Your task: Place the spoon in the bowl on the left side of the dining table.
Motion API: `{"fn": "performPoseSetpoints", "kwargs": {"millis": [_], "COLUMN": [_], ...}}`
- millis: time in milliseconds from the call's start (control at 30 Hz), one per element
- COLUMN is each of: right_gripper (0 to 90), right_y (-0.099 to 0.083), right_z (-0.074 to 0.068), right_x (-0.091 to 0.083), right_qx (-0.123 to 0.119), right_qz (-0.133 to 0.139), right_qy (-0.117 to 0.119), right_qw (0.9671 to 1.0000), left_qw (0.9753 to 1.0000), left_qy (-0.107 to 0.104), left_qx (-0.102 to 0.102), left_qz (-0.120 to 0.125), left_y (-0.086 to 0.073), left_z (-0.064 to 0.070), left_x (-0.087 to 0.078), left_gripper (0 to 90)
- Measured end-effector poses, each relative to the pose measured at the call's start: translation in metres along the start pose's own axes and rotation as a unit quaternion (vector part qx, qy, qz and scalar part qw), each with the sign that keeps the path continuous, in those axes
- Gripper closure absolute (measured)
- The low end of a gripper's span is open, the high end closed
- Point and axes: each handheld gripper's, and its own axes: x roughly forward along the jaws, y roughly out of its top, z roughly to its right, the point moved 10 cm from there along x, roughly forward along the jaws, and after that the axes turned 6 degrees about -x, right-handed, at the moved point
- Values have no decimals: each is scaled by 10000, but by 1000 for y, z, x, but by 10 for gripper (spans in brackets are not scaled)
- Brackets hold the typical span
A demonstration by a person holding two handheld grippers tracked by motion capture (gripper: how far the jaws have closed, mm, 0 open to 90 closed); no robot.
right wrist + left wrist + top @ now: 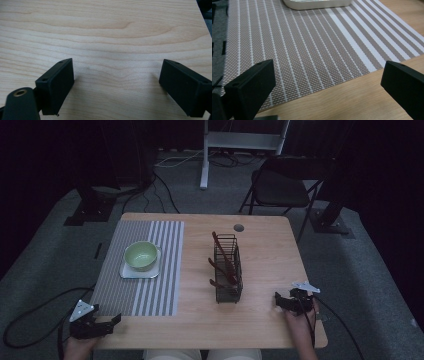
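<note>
A pale green bowl (140, 255) rests on a white square plate (126, 272) on a striped placemat (150, 290) at the table's left. A black wire basket (228, 275) holding dark red utensils (221, 251) stands mid-table. My left gripper (114, 325) sits at the front left corner, open, nothing between its jaws; its own view looks over the placemat (307, 47) toward the plate's edge (317, 4). My right gripper (278, 302) rests near the front right, open and empty over bare wood (112, 37).
The wooden table (265, 250) has a round cable hole (239, 227) at the back. A dark folding chair (280, 185) stands beyond the far edge, with a white stand (205, 155) and cables on the grey carpet.
</note>
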Motion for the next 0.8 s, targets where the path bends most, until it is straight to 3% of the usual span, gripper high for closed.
{"fn": "performPoseSetpoints", "kwargs": {"millis": [100, 333, 533, 800], "right_gripper": [119, 119, 119, 119], "right_y": [0, 0, 0, 0], "right_z": [0, 0, 0, 0], "right_x": [0, 0, 0, 0], "right_qx": [-2, 0, -2, -3], "right_qz": [1, 0, -1, -1], "right_qy": [0, 0, 1, 0], "right_qw": [10000, 10000, 10000, 10000], "left_qw": [9999, 9999, 9999, 9990], "left_qy": [12, 33, -105, -285], "left_qx": [123, 84, -19, 65], "left_qz": [-61, -79, -136, -325], "left_y": [0, -2, -4, -6], "left_z": [3, 0, -1, 5], "left_x": [1, 0, 0, 3], "left_gripper": [0, 0, 0, 0]}}
